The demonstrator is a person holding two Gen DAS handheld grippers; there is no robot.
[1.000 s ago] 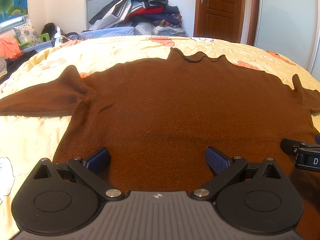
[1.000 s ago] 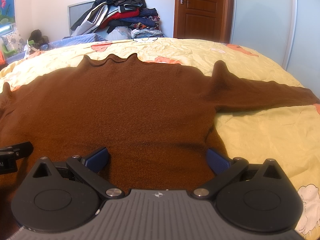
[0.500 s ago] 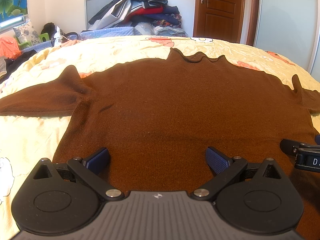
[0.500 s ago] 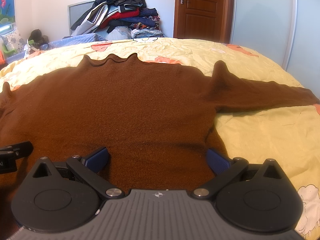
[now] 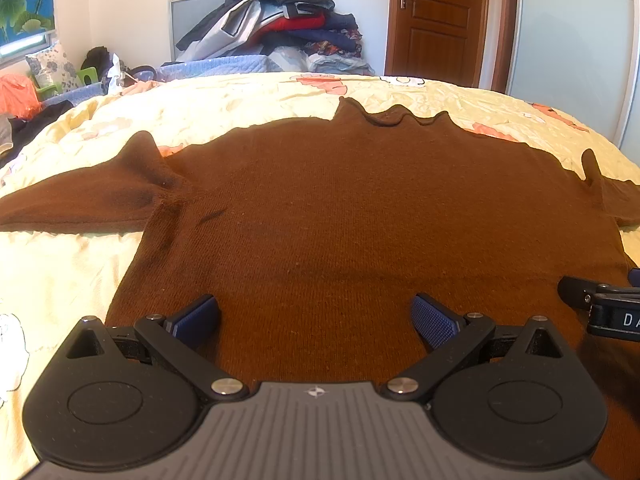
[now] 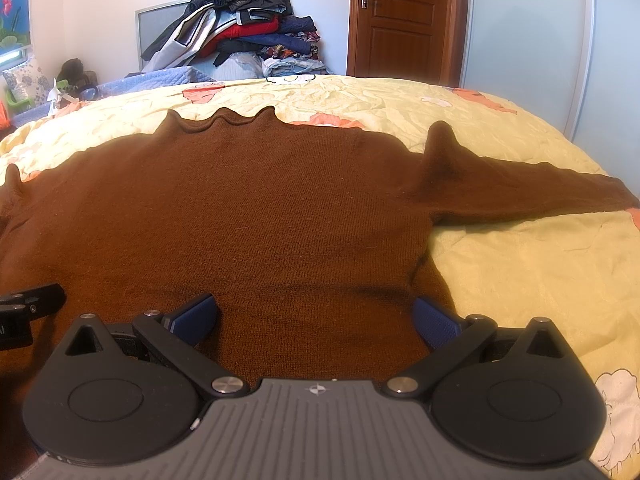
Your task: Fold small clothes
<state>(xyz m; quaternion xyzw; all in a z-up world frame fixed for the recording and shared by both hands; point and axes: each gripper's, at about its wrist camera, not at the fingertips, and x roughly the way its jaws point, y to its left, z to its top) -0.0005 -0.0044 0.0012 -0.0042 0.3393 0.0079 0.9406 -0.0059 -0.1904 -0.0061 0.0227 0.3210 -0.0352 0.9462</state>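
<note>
A brown knitted sweater lies spread flat on the bed, collar at the far side, both sleeves stretched out sideways. My left gripper hovers open over the sweater's near hem on its left half, blue pads wide apart, nothing between them. My right gripper is open too, over the hem's right half, close to the sweater's right side edge. In the left wrist view, the right gripper's finger pokes in at the right edge. The left gripper's finger shows at the left edge of the right wrist view.
The bed has a yellow quilt with cartoon prints. A heap of clothes is piled behind it against the wall. A wooden door and a pale wardrobe panel stand at the back right.
</note>
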